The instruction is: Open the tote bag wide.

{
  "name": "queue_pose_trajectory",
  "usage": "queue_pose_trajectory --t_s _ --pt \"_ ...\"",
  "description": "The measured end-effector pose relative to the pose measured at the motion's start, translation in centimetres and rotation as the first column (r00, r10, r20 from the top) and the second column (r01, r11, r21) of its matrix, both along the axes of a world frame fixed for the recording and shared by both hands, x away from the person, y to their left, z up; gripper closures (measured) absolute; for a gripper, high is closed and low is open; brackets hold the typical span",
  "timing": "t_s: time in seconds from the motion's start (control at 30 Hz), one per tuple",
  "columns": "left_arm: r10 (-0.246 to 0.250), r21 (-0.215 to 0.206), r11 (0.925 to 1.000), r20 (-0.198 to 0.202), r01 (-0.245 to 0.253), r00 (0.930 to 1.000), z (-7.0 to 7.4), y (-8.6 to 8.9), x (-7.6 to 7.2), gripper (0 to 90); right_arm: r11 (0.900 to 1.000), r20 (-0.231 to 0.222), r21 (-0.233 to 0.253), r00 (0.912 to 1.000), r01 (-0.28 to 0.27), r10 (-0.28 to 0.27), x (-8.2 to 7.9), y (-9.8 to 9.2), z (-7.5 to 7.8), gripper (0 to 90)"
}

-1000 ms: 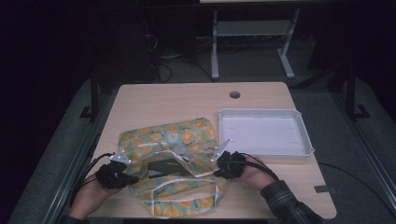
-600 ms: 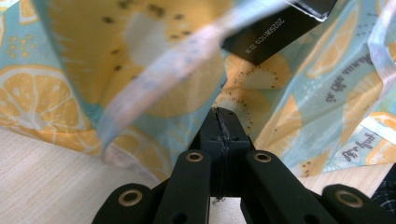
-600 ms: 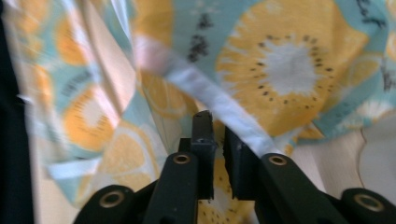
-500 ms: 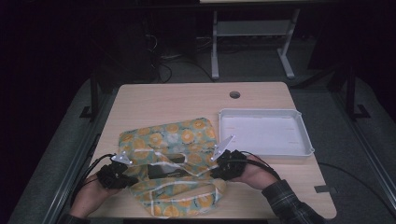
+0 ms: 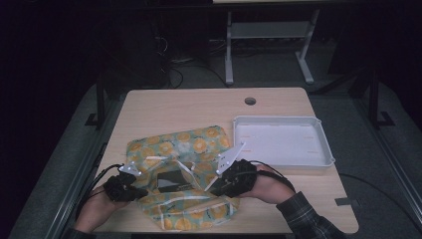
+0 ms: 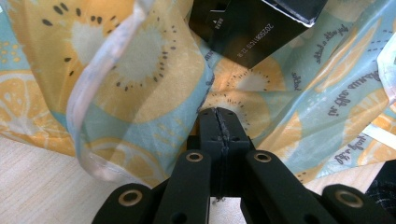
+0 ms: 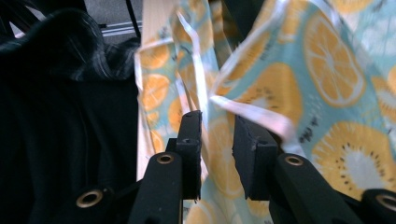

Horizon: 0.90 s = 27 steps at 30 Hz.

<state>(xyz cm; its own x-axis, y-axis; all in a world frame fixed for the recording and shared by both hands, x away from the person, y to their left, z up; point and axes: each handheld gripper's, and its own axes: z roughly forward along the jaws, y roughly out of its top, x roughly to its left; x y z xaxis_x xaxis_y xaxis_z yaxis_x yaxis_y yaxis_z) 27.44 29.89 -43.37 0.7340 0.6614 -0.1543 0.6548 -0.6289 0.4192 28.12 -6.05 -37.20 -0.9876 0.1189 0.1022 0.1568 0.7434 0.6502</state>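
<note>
1. I've got the fruit-print bag (image 5: 184, 174) spread on the table (image 5: 189, 109) just left of the white tray (image 5: 281, 142), its near half bunched up at the table's front edge between my two hands.
2. My left gripper (image 6: 219, 126) has its jaws pressed together on a fold of the bag's film; the pinch looks firm.
3. My right gripper (image 7: 217, 140) stands with jaws apart, a white-edged seam of the bag crossing in front of them. Nothing gripped there yet.
4. A black box (image 6: 252, 25) sits inside the bag, just beyond my left jaws, well left of the tray.
5. Handling, as I judge it: thin, limp, slick plastic film, very light, prone to slip and crumple. The stitched white hem is the best bite, since the doubled material should hold.
6. Against half a second ago: my right gripper sits a touch nearer the tray-side hem, and the bag's mouth looks a shade wider around the box. Tray unmoved.
</note>
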Motion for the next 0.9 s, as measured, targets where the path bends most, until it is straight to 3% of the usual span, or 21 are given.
queue_pose_trajectory --t_s 0.13,0.33,0.57,0.73,0.87,0.9 --pt "0.001 0.001 1.0000 -0.002 -0.001 1.0000 0.0 0.0 0.0 89.7 0.999 0.042 0.033 0.9990 -0.018 0.016 -0.2 0.1 1.8 70.3" --pt "-0.001 0.001 1.0000 -0.005 0.001 1.0000 0.0 -0.1 0.0 89.7 0.998 0.073 0.065 0.9972 0.013 -0.018 0.5 0.0 3.2 68.4" --pt "0.001 -0.002 1.0000 -0.006 -0.001 1.0000 0.0 -0.1 -0.1 89.7 0.998 0.085 0.041 0.9948 0.053 -0.056 1.7 1.4 2.0 62.0" --pt "0.000 -0.002 1.0000 -0.008 0.000 1.0000 0.0 -0.1 0.0 89.7 0.999 0.081 0.019 0.9953 0.050 -0.052 2.3 2.9 0.9 59.4" --pt "-0.001 -0.001 1.0000 -0.008 0.001 1.0000 0.0 -0.1 -0.1 89.7 0.999 0.085 -0.015 0.9952 0.049 -0.048 2.7 3.8 0.2 63.7" --pt "0.001 -0.004 1.0000 -0.009 -0.001 1.0000 0.0 -0.1 -0.1 89.7 0.998 0.085 -0.026 0.9953 0.049 -0.047 2.8 3.9 0.0 69.7"
